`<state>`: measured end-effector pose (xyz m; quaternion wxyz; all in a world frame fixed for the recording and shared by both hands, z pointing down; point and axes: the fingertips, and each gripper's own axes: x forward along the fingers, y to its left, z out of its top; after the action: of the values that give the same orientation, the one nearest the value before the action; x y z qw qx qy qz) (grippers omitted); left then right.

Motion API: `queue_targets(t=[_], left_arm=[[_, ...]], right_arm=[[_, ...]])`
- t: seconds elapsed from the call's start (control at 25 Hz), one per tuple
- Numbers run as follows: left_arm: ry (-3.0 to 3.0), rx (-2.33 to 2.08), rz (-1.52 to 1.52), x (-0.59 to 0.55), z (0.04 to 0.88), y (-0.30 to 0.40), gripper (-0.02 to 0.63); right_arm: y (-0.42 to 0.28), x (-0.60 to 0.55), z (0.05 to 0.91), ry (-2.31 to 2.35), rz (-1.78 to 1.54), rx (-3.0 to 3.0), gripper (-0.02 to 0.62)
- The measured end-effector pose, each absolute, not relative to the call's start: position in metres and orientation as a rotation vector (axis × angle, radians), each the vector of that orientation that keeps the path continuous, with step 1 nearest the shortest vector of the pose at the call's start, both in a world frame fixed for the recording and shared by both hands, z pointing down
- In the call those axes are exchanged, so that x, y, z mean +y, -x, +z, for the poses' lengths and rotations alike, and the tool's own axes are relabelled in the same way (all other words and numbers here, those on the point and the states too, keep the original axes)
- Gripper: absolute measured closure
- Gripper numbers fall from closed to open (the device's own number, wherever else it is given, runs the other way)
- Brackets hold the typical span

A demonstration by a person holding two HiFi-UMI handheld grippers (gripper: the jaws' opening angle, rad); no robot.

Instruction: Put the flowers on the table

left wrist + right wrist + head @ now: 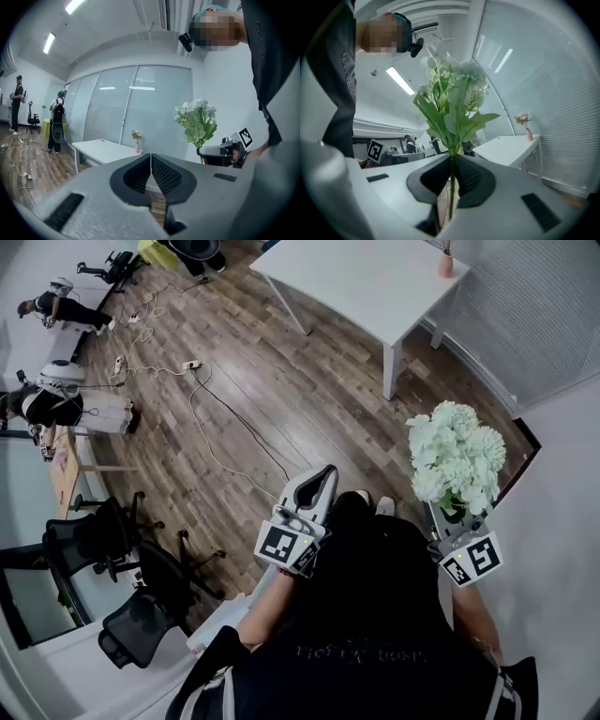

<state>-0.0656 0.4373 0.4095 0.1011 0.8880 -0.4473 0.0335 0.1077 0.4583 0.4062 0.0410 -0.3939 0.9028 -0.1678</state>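
- Carrying the flowers (457,457) upright at our right side, we pinch their green stems low down in the right gripper (451,161). Its fingers press on the stalks from both sides. Gripping below the leaves keeps the pale blooms clear of the fingers and uncrushed.
- We hold the left gripper (317,488) out in front, its fingers pressed together on nothing. It looks idle to us, since one gripper seems enough for so light a bunch.
- The white worktop (356,282) stands well apart from us across the wooden floor (281,381). A small pink vase (445,262) sits near one of its corners.
- We judge the placing not yet begun: the bunch is in the air, and the walk to the worktop remains.
- Cables (216,404) trail over the floor to our left, so a straight path past them seems wise. The thin stems could also swivel in the pinch if we tilt the gripper.
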Motion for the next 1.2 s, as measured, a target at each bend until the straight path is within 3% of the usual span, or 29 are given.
queue_targets(t=[0.52,1.2], left_arm=[[-2.587,-1.408,0.039,0.381,0.418,0.09,0.583],[-2.584,-1.227,0.022,0.194,0.423,0.128,0.583]], right_arm=[[-0.116,0.394,0.423,1.226,-0.531,2.77,0.552],[-0.041,0.222,0.417,1.229,-0.698,2.715,0.552]])
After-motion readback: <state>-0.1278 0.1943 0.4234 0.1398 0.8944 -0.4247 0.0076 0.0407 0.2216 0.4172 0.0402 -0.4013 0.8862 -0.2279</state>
